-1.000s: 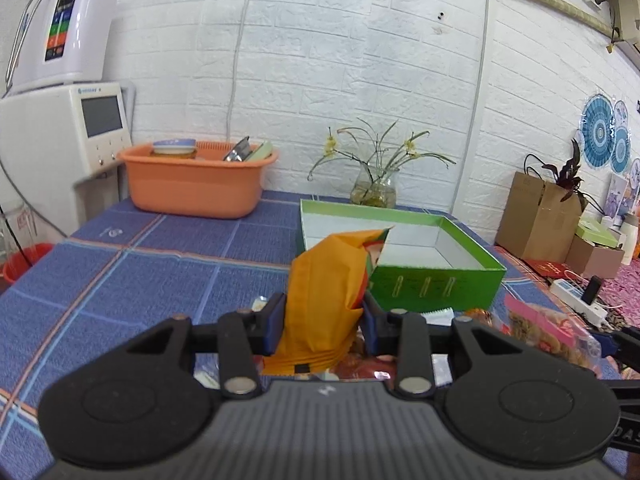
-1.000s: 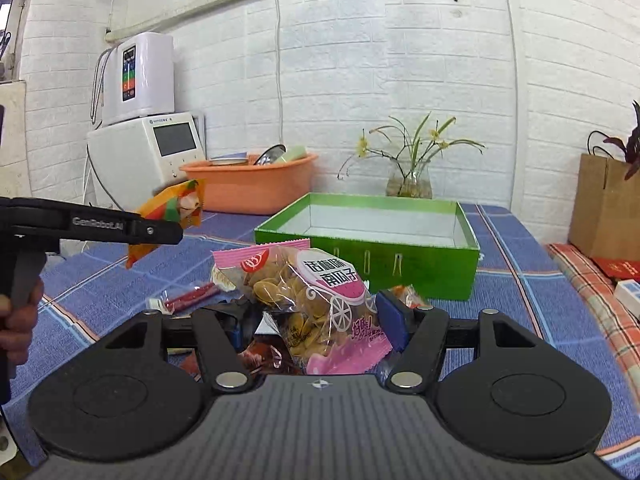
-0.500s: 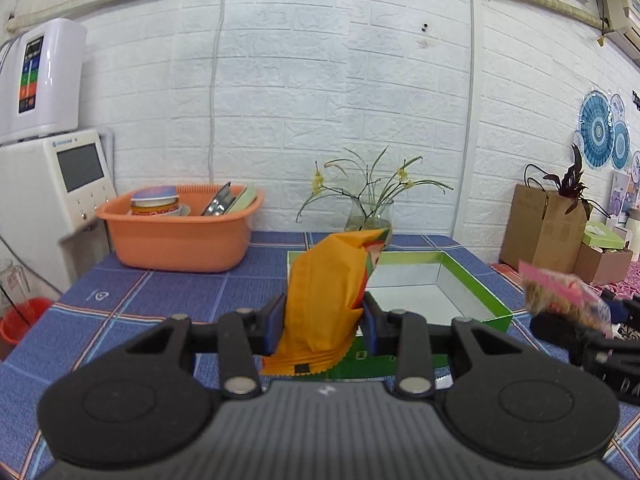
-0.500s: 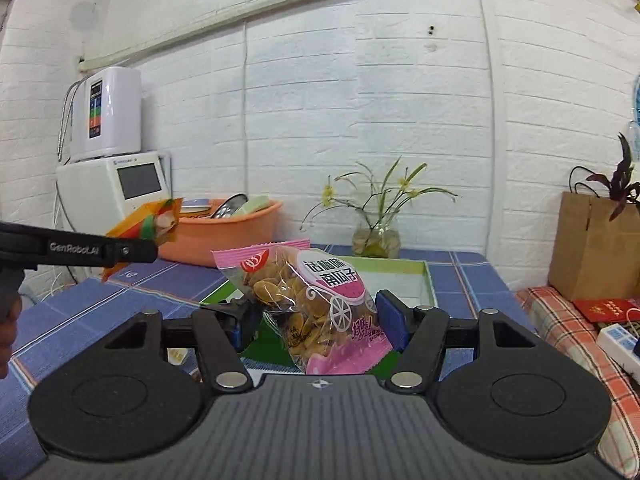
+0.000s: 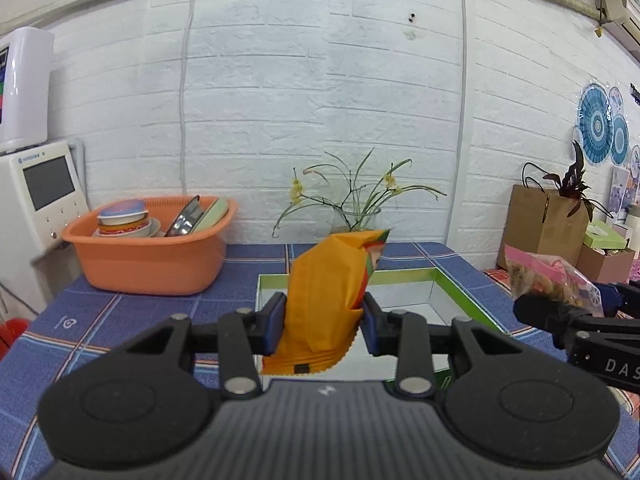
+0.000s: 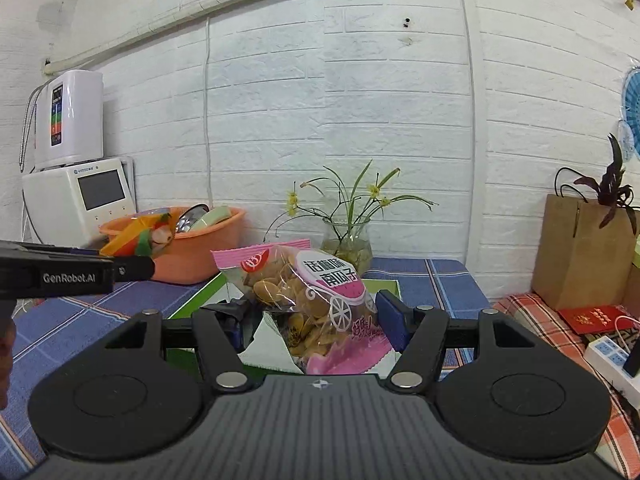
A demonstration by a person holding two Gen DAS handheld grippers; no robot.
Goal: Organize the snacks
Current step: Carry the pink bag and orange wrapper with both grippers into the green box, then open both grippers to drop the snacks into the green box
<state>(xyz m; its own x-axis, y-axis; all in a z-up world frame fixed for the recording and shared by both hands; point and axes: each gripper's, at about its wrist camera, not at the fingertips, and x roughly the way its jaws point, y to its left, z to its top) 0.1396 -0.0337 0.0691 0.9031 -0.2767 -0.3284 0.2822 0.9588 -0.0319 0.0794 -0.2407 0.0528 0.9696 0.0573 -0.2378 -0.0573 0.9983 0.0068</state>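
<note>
- Clamping, with both blue pads of the left gripper, on an orange snack bag, pressing it from either side so that it is standing upright between them, its crimped bottom edge hanging just below the pads.
- Gripping, with the right gripper, a pink and clear bag of seeds; the right pad is pressing on the bag's pink lower corner, the left pad being mostly hidden behind the bag.
- Hanging, both bags, in the air above a green box with a white inside, open at the top and lying on the table just ahead of the grippers.
- Showing, in the left wrist view, the right gripper and its seed bag at the right edge, beyond the box's right wall.
- Showing, in the right wrist view, the left gripper as a black bar at the left edge, the orange bag's tip poking up past it, and a bit of a hand at the frame's edge.
- Standing behind the box: a glass vase of thin green stems with yellow flowers, against the white brick wall.
- Sitting to the left at the back of the blue checked table: an orange basin holding bowls and plates.
- Standing further left: a white machine with a screen.
- Standing off to the right: a brown paper bag with a dark plant.
</note>
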